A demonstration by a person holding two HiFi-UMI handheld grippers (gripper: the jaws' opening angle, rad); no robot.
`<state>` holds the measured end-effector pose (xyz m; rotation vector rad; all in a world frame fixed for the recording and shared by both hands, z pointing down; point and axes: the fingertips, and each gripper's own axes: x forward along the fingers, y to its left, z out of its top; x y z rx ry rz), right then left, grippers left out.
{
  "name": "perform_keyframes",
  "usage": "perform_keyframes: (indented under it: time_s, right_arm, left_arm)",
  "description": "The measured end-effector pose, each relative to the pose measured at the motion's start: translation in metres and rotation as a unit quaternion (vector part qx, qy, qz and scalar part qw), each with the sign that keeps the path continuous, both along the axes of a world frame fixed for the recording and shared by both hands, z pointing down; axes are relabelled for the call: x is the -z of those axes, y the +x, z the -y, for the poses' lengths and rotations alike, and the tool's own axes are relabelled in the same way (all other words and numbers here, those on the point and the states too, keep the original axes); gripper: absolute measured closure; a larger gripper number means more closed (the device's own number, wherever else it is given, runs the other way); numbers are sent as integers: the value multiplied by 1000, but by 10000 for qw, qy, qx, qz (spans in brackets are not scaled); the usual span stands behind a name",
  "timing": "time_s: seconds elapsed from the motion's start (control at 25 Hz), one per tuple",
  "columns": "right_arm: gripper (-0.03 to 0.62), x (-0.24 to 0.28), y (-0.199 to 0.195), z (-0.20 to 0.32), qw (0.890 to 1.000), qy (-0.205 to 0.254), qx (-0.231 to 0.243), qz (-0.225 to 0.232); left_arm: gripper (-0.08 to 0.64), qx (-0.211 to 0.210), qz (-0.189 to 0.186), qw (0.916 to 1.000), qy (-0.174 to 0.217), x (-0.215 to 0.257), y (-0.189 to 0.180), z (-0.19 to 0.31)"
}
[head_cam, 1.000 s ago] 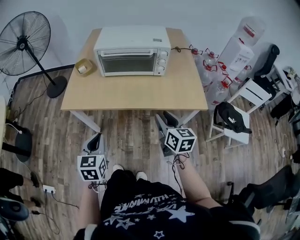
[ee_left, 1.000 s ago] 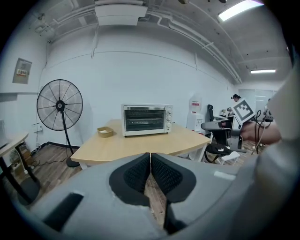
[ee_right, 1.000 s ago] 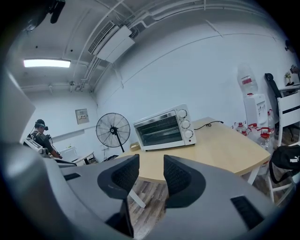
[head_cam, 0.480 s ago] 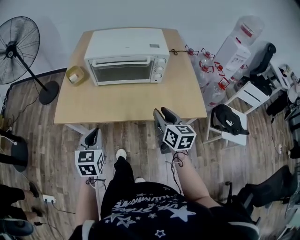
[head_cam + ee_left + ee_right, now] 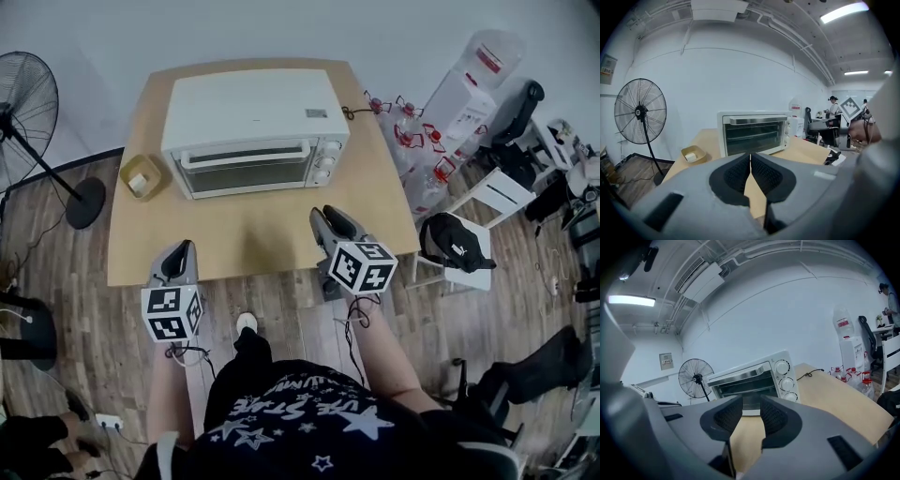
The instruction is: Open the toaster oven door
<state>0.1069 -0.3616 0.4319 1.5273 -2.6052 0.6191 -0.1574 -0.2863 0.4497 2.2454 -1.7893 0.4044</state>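
Observation:
A white toaster oven (image 5: 251,124) stands at the back of the wooden table (image 5: 253,234). Its glass door (image 5: 248,173) is closed under a long handle (image 5: 246,154), with three knobs (image 5: 326,161) on the right. My left gripper (image 5: 180,253) hovers at the table's front left edge, and in the left gripper view its jaws (image 5: 750,161) are shut and empty, facing the oven (image 5: 754,132). My right gripper (image 5: 330,221) is over the front right of the table. Its jaws (image 5: 751,412) are open and have just been closing with nothing between them; the oven (image 5: 754,378) lies ahead.
A small tan tray (image 5: 142,175) holding a white item sits left of the oven. A standing fan (image 5: 23,103) is on the floor at left. At right are water bottles (image 5: 422,141), a water dispenser (image 5: 476,80), and a white chair with a black bag (image 5: 455,239).
Both grippers have moved forward from over the floor to the table's front edge, nearer the oven. The person has stepped closer to the table.

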Motion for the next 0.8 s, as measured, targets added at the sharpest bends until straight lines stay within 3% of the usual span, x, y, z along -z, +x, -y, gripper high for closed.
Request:
perform_keyframes:
  time_s: [0.48,0.8]
  right_arm:
    - [482,43,-24,87,9984,154,-426,329]
    - [482,52,-29,125,9977,85,-648,169]
  left_arm:
    - [537,-200,-73,9998,31,10,-39,77]
    - [537,-382,-93,9992,46,11,-50,108]
